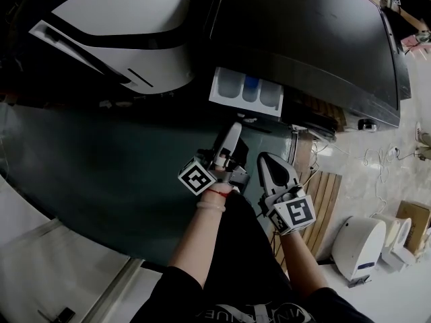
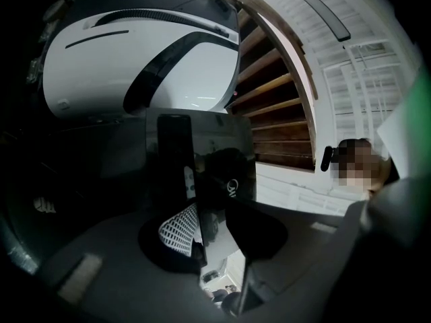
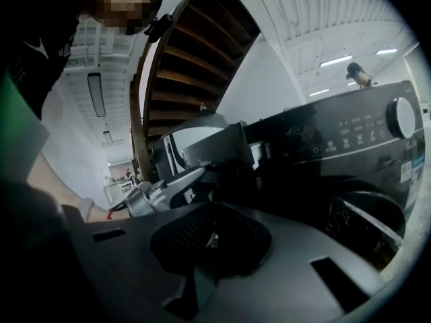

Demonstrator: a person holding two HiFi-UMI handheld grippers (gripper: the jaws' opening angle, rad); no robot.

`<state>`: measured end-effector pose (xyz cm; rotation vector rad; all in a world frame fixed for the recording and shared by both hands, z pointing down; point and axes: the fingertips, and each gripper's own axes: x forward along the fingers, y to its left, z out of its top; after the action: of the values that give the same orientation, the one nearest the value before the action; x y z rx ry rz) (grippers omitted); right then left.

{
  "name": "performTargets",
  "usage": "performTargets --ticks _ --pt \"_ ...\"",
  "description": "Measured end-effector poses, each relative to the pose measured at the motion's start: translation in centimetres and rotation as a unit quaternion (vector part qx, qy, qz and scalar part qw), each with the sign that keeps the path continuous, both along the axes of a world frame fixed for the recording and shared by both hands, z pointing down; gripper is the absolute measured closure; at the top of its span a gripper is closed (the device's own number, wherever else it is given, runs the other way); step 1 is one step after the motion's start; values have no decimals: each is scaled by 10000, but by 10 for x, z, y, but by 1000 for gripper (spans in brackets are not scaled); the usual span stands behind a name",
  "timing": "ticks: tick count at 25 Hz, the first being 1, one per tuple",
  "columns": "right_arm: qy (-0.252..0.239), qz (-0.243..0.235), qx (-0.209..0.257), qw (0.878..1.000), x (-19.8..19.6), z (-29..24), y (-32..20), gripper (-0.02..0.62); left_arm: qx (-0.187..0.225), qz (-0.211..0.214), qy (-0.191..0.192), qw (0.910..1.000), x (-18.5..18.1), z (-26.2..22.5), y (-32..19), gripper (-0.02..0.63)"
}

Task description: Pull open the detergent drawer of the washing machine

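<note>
The black washing machine [image 1: 316, 39] fills the top of the head view. Its white detergent drawer [image 1: 246, 89] stands pulled out, with a blue insert in the middle compartment. My left gripper [image 1: 232, 130] sits just below the drawer, open, with nothing between its pads [image 2: 178, 231]. In the left gripper view the drawer's glossy black front [image 2: 199, 153] rises a little beyond the left gripper [image 2: 212, 233]. My right gripper [image 1: 267, 160] hangs beside it to the right, shut and empty. The right gripper view shows the right gripper [image 3: 214, 237], the control knob [image 3: 403, 116] and the round door [image 3: 357, 221].
A white and black machine [image 1: 121, 25] stands left of the washer. A wooden staircase [image 2: 276, 106] rises behind. On the floor at right are wooden slats [image 1: 324, 194], a white appliance [image 1: 360, 244] and a cardboard box [image 1: 412, 221].
</note>
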<state>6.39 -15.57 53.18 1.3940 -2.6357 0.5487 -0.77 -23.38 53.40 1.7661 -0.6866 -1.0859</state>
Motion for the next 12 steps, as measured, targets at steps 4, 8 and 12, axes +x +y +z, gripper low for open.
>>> performTargets --ticks 4,8,12 --pt "-151 17 73 9999 -5 -10 5 583 -46 -22 -101 9999 -3 4 9 474" --pt "-6 -21 109 9999 -4 -6 15 583 -53 3 -114 9999 -5 4 18 474" --pt "-104 15 167 9998 -8 -13 21 583 32 59 -4 10000 -5 0 27 474"
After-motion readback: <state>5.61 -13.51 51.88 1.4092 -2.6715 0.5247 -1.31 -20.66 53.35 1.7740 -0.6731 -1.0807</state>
